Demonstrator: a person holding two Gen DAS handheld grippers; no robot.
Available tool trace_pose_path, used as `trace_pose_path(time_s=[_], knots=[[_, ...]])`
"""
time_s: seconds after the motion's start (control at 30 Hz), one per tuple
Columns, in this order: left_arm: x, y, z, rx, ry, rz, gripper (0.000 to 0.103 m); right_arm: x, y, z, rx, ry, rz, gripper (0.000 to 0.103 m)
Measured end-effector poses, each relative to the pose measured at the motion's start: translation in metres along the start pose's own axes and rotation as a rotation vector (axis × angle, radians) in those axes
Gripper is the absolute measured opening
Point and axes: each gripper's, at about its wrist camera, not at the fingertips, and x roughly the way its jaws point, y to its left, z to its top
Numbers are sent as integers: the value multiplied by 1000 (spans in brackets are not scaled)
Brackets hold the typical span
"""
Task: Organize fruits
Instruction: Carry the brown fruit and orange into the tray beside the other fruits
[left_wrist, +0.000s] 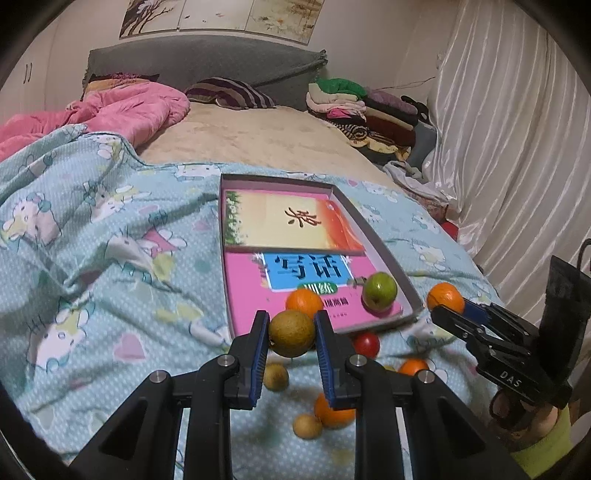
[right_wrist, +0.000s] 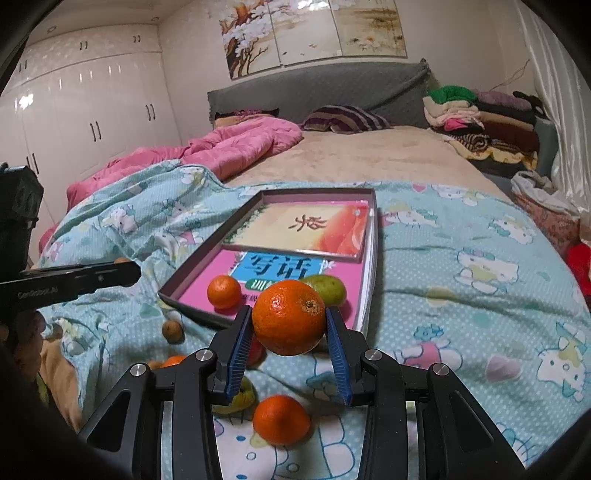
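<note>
Your left gripper (left_wrist: 291, 334) is clamping a brownish-green round fruit (left_wrist: 291, 333) between its blue pads, holding it in the air just short of the near edge of the shallow grey tray (left_wrist: 373, 229). Your right gripper (right_wrist: 290, 326) is squeezing a large orange (right_wrist: 289, 316) the same way, lifted above the quilt and near the tray's front corner.

Past the claws, the tray is lying on the pale blue cartoon-print quilt (left_wrist: 92, 258), and it is carrying a pink book (left_wrist: 251, 288) and a yellow-orange book (left_wrist: 288, 218). On the pink book a small orange (right_wrist: 224, 291) and a green fruit (right_wrist: 328, 288) are sitting near the tray's front end, close to each other.

Loose fruit is lying on the quilt below your grippers: a red one (left_wrist: 366, 343), an orange under the left gripper's right finger (left_wrist: 332, 411), two small tan fruits (left_wrist: 275, 376) (left_wrist: 307, 425), another orange farther right (left_wrist: 413, 366), and, in the right wrist view, an orange (right_wrist: 280, 419) beside a yellow-green fruit (right_wrist: 240, 400) partly hidden by the finger.

Farther back, a pink duvet (right_wrist: 236, 147), a striped pillow (right_wrist: 343, 118) and a stack of folded clothes (right_wrist: 480, 114) are lying at the head of the bed.
</note>
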Motion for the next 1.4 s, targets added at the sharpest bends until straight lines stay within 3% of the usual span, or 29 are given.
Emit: trace_pose_path(time_s=[0.6,0.9,1.4], knots=[[42,2,34,38,26,24,25,24,-8,54,5,-38,-36,40],[70,3,31,58,67,39,25,41,-20,39,23,18,-60,41],[82,2,21,102,86,88,25,45,-29,12,12,72,-96,41]])
